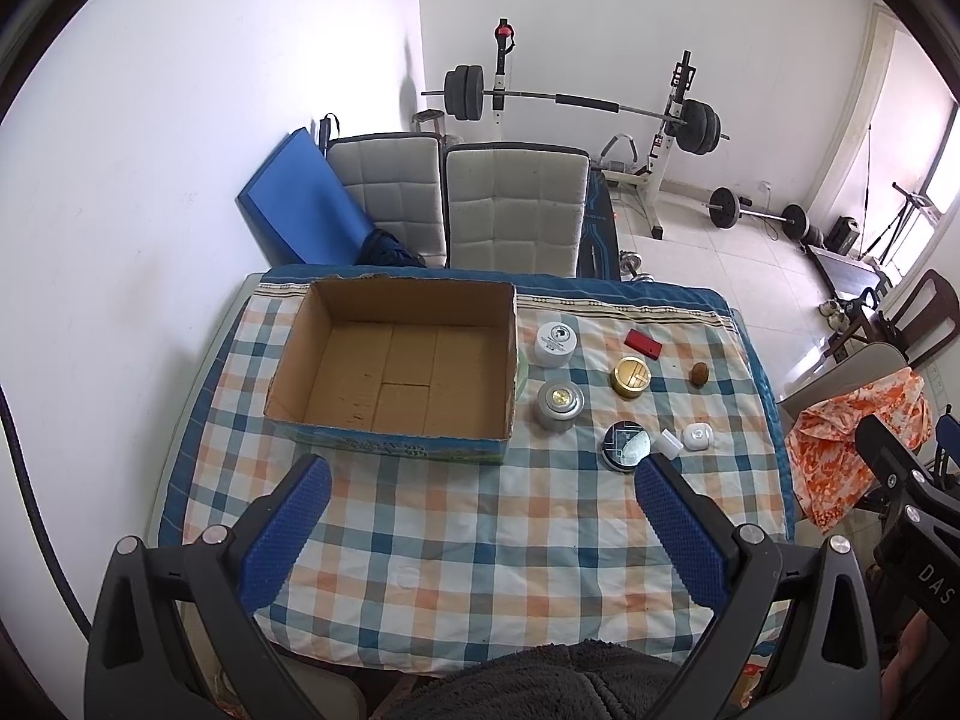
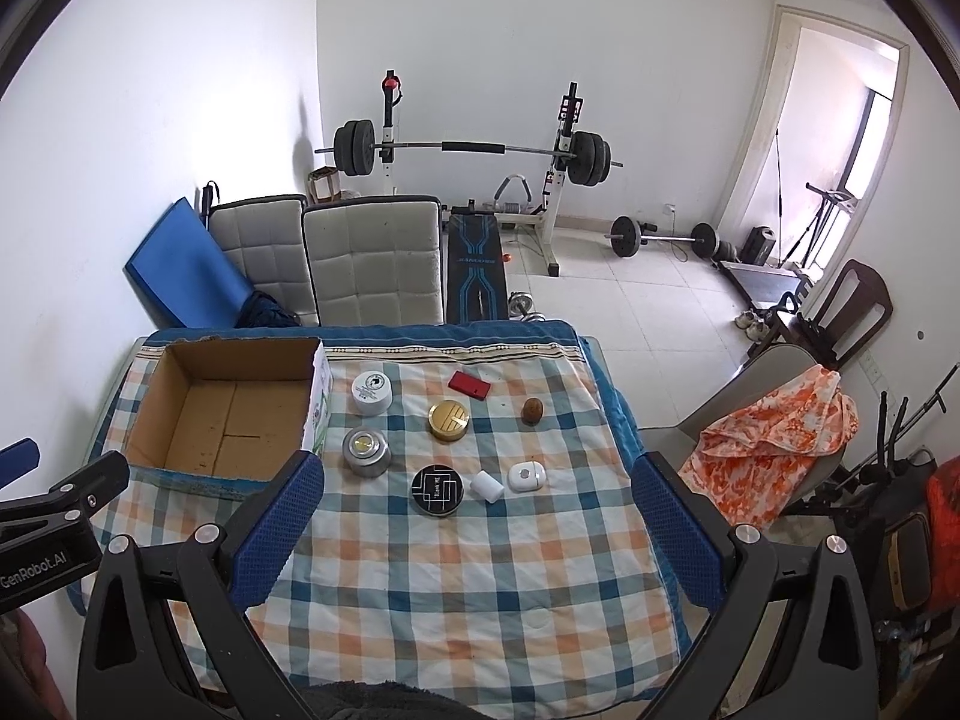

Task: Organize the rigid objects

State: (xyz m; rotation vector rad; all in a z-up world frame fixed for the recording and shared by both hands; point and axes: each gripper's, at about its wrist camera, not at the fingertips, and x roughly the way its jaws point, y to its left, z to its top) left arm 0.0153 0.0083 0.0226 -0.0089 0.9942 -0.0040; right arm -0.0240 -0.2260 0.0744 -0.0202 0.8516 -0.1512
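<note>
- The left gripper (image 1: 480, 516) hovers above the near part of the checked tablecloth (image 1: 456, 540), its blue-padded fingers (image 1: 288, 534) spread wide with nothing between them.
- The right gripper (image 2: 474, 510) hangs over the same cloth, jaws likewise wide apart and empty.
- The cardboard box (image 2: 180, 372) sits on the far left of the table, top open; only its bare bottom shows, though its near wall hides the near strip of the floor inside.
- Right of the box stand a white jar (image 2: 371, 393) at the far side and a silver tin (image 2: 366, 451) nearer.
- Further right: a red box (image 2: 469, 385) far, a gold tin (image 2: 449, 420) in the middle, a black tin (image 2: 437, 490) near.
- The black tin's lid lettering is too small to read.
- A small white cylinder (image 2: 486, 486) lies just beside the black tin; in the left wrist view the right finger cuts off part of it.
- A white case (image 2: 526, 476) rests just right of the cylinder.
- A small brown object (image 2: 531, 410) stands alone near the table's right edge; what it is cannot be made out.
- The table's near edge is hidden behind the gripper bodies.
</note>
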